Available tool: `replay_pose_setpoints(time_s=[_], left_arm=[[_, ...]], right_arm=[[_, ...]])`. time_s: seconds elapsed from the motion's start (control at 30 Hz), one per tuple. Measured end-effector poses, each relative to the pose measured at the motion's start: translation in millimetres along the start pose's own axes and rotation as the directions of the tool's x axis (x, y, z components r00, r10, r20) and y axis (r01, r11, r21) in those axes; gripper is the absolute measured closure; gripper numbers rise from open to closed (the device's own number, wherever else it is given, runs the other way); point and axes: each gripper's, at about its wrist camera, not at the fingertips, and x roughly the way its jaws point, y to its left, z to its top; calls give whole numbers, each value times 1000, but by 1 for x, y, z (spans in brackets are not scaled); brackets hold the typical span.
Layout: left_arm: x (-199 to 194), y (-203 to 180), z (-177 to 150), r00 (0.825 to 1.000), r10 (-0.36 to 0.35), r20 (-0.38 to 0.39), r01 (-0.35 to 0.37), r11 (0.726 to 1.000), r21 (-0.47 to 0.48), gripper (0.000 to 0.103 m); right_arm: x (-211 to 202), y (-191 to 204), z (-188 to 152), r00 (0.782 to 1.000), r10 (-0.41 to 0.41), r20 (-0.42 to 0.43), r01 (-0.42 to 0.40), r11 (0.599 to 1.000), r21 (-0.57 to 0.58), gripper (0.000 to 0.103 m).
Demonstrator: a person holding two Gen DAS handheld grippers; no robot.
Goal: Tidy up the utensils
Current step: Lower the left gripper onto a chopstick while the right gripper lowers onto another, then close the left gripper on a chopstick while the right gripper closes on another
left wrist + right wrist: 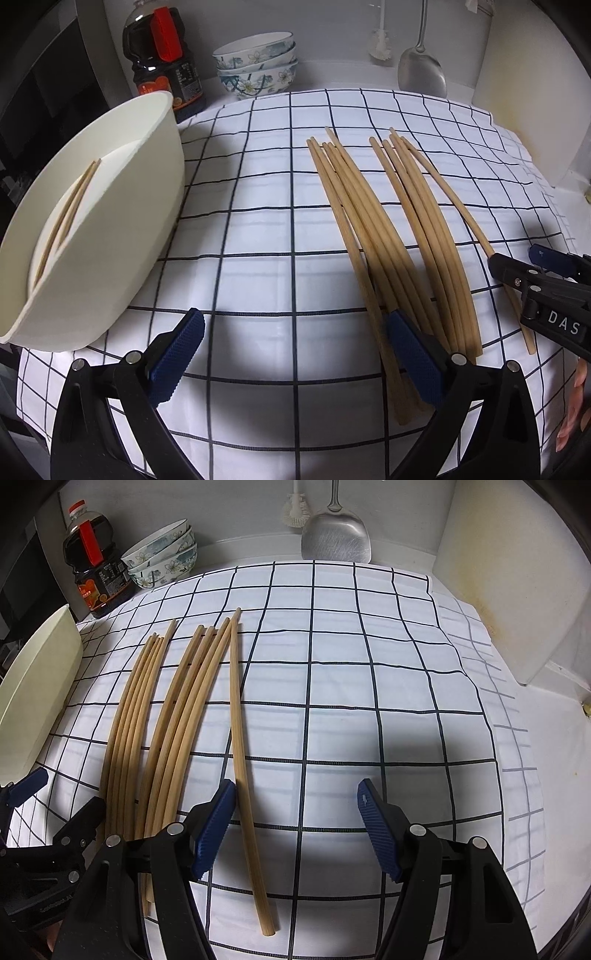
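Left wrist view first: we hold the left gripper (pixel 295 358) low over the checked cloth (pixel 258 229), its claw spread wide and empty, blue pads well apart. On the left sits the white tub (pixel 122 236), tipped toward us, with two chopsticks (pixel 68 218) already lying inside. On the cloth to the right lie the loose chopsticks (pixel 388 236) in two rough bundles, their near ends right by our right-hand pad. Over in the right wrist view, the right gripper (pixel 297 827) is also wide open and holding nothing, and one single chopstick (pixel 240 746) lies a little apart from the rest, running just beside the left pad and into the gap between the fingers. That looks like our next candidate. We judge these sticks to be light, stiff and smooth, so they should lift easily but may roll or swivel if pinched off-centre; taking hold somewhere about the middle of the length, with the pads square across it, seems the safest bet. The thin cloth could bunch up if the fingertips drag on it. At the far edge stand a soy sauce bottle (pixel 162 59), stacked floral bowls (pixel 258 62), a brush (pixel 380 44) and a metal spatula (pixel 336 535), all well clear of our work.
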Motion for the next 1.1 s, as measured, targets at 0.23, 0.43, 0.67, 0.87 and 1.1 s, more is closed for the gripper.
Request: replay_pose_setpoints(time_s=[0.23, 0.43, 0.67, 0.87, 1.1], left_arm=[[1, 4, -4, 1000, 11, 26, -12, 1000, 10, 6], [0, 8, -5, 998, 16, 55, -17, 1000, 17, 9], [-5, 6, -6, 996, -30, 86, 27, 999, 34, 49], [-9, -4, -8, 994, -71, 81, 65, 996, 68, 95], [-11, -3, -12, 992, -73, 100, 65, 995, 78, 95]], right_arm=[[1, 2, 0, 1000, -8, 7, 8, 1000, -8, 37], [3, 7, 0, 1000, -9, 30, 10, 1000, -28, 37], [2, 16, -2, 999, 13, 53, -10, 998, -58, 43], [-2, 36, -5, 997, 26, 68, -17, 992, -124, 82], [-3, 43, -6, 996, 23, 81, -11, 989, -149, 96]])
